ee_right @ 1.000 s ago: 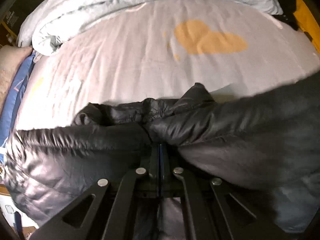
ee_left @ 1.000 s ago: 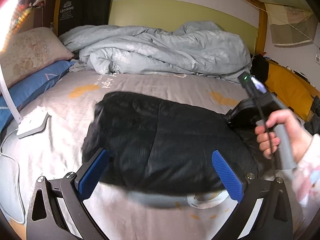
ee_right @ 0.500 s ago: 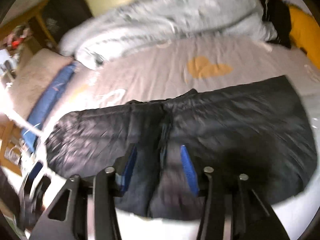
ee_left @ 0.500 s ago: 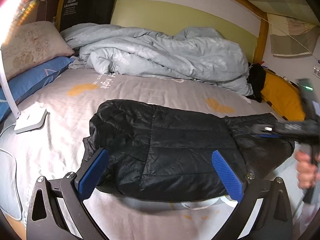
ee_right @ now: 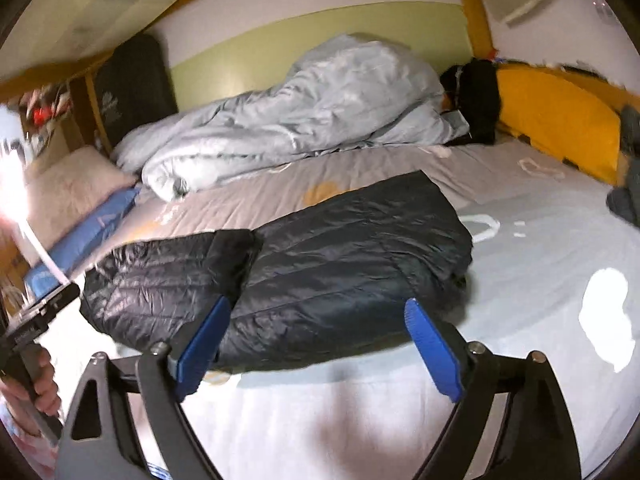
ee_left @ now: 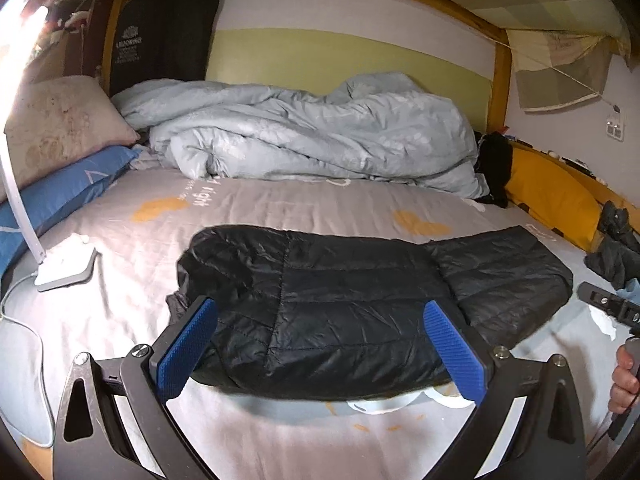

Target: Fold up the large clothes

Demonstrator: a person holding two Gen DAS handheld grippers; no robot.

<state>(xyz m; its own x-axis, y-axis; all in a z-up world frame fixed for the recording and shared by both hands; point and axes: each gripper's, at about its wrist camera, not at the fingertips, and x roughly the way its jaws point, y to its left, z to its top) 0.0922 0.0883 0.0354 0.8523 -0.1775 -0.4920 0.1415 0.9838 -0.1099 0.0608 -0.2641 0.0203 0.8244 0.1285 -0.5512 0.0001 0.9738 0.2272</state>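
Your left gripper [ee_left: 320, 354] has its jaws spread wide with nothing between the blue pads [ee_left: 188, 346], and the same goes for your right gripper [ee_right: 318, 354]: jaws wide, gripping nothing. Both hover above the near edge of the bed sheet [ee_left: 280, 436]. Just beyond and between the left jaws lies the black puffer jacket [ee_left: 340, 304], folded into a long flat bundle on the grey sheet; from the left wrist view its thicker folded body sits straight ahead of the jaws, and a flatter quilted section runs off past the right-hand pad. From the right wrist view the same jacket [ee_right: 320, 256] sits ahead of and between the jaws, stretching away to their left. Off to the right of the left jaws, at the frame edge, your right hand [ee_left: 624, 380] shows, wrapped round its gripper handle. To the left of the left jaws a white lamp base [ee_left: 66, 266] stands on the sheet beside a blue pillow [ee_left: 60, 196], with a pale pillow [ee_left: 56, 128] above it. Farther ahead of the jaws, a rumpled light-blue duvet [ee_left: 312, 136] is heaped against the wall. Far right of the jaws, a yellow cushion [ee_left: 552, 196] lines the wooden bed rail.
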